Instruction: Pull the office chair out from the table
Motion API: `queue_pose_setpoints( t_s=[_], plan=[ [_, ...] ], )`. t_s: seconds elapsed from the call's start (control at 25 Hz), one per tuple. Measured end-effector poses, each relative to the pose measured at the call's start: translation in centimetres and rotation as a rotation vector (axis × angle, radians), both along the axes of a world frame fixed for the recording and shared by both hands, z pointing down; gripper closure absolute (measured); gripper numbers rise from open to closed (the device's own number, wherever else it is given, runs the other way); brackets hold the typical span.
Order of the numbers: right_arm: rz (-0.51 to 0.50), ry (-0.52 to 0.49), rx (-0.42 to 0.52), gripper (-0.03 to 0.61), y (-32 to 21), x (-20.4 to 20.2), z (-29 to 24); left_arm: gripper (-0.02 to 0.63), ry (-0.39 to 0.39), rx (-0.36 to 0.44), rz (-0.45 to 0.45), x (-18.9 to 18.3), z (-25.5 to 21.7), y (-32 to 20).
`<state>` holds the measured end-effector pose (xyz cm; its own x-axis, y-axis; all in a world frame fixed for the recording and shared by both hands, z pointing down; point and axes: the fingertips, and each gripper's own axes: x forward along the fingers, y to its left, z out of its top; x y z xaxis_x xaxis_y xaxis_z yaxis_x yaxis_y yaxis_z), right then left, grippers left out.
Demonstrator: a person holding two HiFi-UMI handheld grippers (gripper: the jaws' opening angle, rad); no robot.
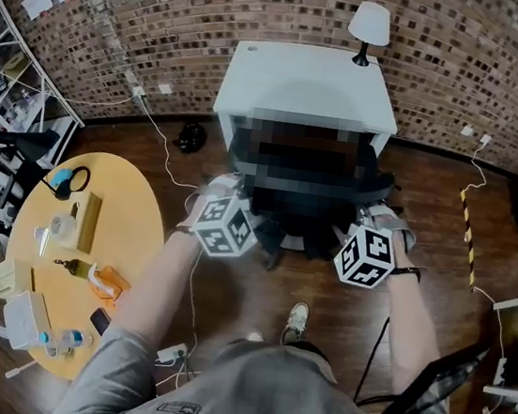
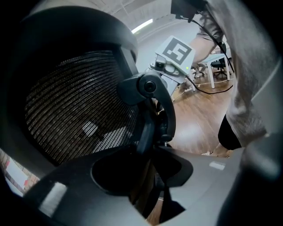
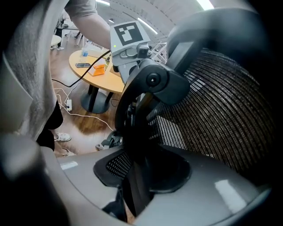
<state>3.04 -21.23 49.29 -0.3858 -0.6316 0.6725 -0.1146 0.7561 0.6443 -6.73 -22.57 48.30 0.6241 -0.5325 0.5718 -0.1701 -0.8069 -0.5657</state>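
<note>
The black office chair (image 1: 286, 231) stands at the front of the white table (image 1: 304, 79); a mosaic patch covers most of it in the head view. My left gripper (image 1: 224, 208) is at the chair's left side and my right gripper (image 1: 370, 237) at its right side. In the left gripper view the jaws of the left gripper (image 2: 148, 154) are closed on a dark strut beside the mesh back (image 2: 75, 110). The right gripper (image 3: 141, 163) likewise clamps a dark strut next to the mesh back (image 3: 221, 110).
A white lamp (image 1: 369, 26) stands on the table by the brick wall. A round yellow table (image 1: 133, 232) with several small items is at the left, near my left arm. Cables (image 1: 166, 156) run over the wooden floor. A yellow-black strip (image 1: 469, 229) lies at the right.
</note>
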Motion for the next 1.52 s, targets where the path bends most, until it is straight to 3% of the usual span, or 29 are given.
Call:
queue_pose_setpoints(
  t_s=[0.68,1.52],
  plan=[
    [-0.002,-0.022,0.024,0.434,7.1,-1.1,-0.2,0.457,0.01,0.0,0.001,-1.0,-0.1,7.0],
    [-0.083,-0.067,0.054,0.425,16.4,1.7,-0.6,0.457,0.024,-0.003,-0.092,1.9,-0.5,17.4]
  ],
)
